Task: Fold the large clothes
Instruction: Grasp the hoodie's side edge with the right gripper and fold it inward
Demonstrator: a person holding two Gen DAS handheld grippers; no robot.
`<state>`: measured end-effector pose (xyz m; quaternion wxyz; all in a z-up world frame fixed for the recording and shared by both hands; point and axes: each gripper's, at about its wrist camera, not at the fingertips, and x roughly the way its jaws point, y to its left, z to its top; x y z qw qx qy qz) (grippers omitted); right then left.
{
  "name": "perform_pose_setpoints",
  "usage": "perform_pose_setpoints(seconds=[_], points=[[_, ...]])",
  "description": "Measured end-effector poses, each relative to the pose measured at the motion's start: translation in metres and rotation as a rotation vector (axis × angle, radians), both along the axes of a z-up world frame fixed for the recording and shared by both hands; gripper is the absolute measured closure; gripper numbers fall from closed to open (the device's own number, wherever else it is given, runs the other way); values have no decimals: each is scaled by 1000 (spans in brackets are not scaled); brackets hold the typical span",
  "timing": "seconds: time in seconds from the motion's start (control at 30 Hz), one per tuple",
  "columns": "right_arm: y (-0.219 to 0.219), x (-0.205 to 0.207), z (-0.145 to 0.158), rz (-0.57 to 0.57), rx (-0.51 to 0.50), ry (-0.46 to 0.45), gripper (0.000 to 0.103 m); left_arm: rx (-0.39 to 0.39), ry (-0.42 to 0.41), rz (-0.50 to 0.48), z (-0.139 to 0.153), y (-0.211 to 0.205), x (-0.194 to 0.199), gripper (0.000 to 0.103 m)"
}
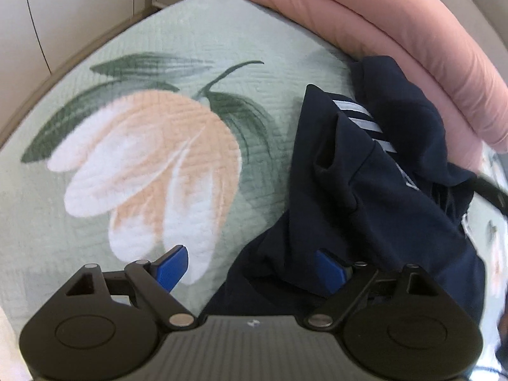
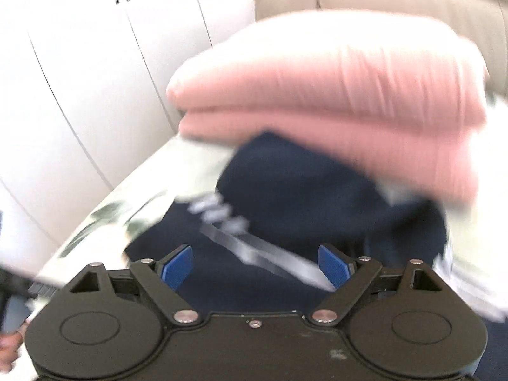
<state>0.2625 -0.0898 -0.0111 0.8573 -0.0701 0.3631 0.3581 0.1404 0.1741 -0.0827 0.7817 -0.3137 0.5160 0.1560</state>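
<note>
- My left gripper (image 1: pixel 254 270) stood wide, released; the navy garment (image 1: pixel 374 190) draped over its right finger (image 1: pixel 330 270), no pad pressing it.
- The garment lay crumpled on the green tulip-print bedspread (image 1: pixel 190 25), touching the folded pink blanket (image 1: pixel 397 38).
- My right gripper (image 2: pixel 255 266) was spread above the garment, holding nothing as far as the blurred view showed.

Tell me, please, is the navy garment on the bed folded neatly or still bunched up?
Bunched up. The navy garment lies in a rumpled heap against the pink bedding, with creases, overlapping layers and twisted white stripes.
</note>
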Motion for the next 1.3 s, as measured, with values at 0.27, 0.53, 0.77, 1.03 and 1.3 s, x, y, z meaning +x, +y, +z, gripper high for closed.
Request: perform_pose_setpoints(seconds=[0.27, 0.53, 0.77, 1.03, 1.3], points=[[105, 24, -37, 123, -290, -203, 1, 13, 21, 41, -7, 23, -13, 14], [102, 51, -48, -18, -250, -223, 86, -23, -5, 89, -10, 48, -35, 14], [-1, 43, 51, 36, 38, -296, 86, -102, -94, 65, 17, 40, -39, 14], [-92, -71, 102, 476, 21, -421, 85, -133, -280, -2, 73, 11, -42, 14], [-126, -138, -31, 591, -259, -125, 27, -227, -319, -147, 55, -34, -6, 2]])
